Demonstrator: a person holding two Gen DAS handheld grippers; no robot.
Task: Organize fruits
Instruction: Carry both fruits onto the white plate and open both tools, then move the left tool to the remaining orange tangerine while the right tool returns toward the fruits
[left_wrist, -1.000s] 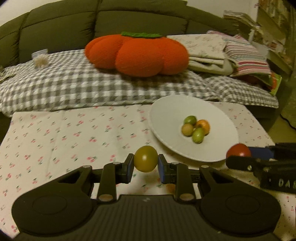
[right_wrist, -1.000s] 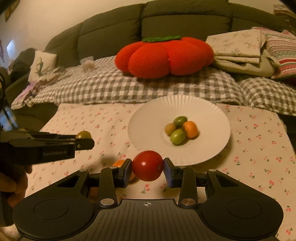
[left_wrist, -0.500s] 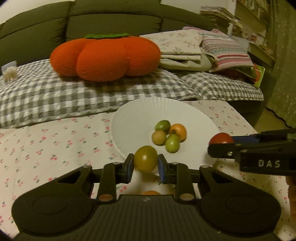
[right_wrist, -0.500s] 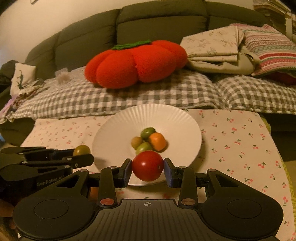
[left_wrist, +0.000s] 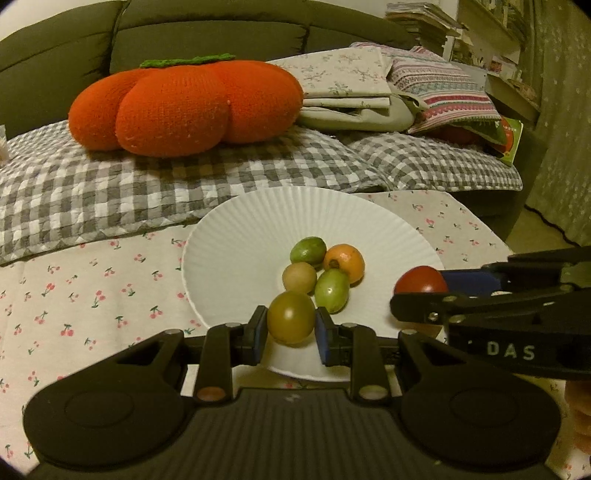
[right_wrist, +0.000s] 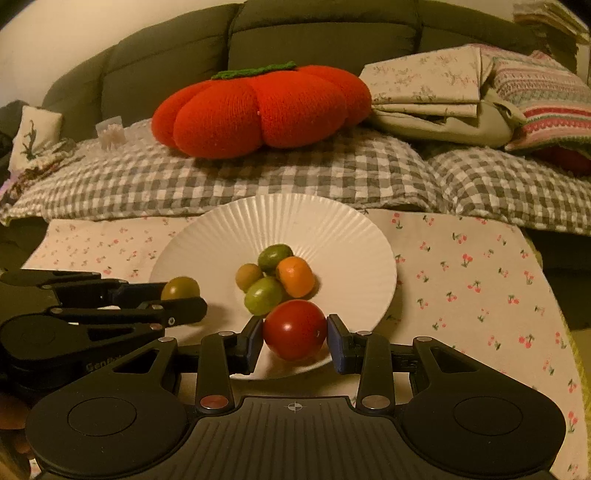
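Four small fruits (left_wrist: 321, 271) on white plate (left_wrist: 240, 236), left gripper (left_wrist: 290, 329) clamping olive tomato (left_wrist: 290, 322), right gripper (right_wrist: 295, 337) clamping red tomato (right_wrist: 294, 329)

A home living room. A dark sofa (right_wrist: 295, 33) carries a checked quilt (right_wrist: 229, 181), a pumpkin cushion (right_wrist: 262, 110) and folded bedding (right_wrist: 428, 92). In front is a low table under a cherry-print cloth (right_wrist: 472, 280), with stacked books (left_wrist: 421, 18) on shelves (left_wrist: 509, 74) to the right.
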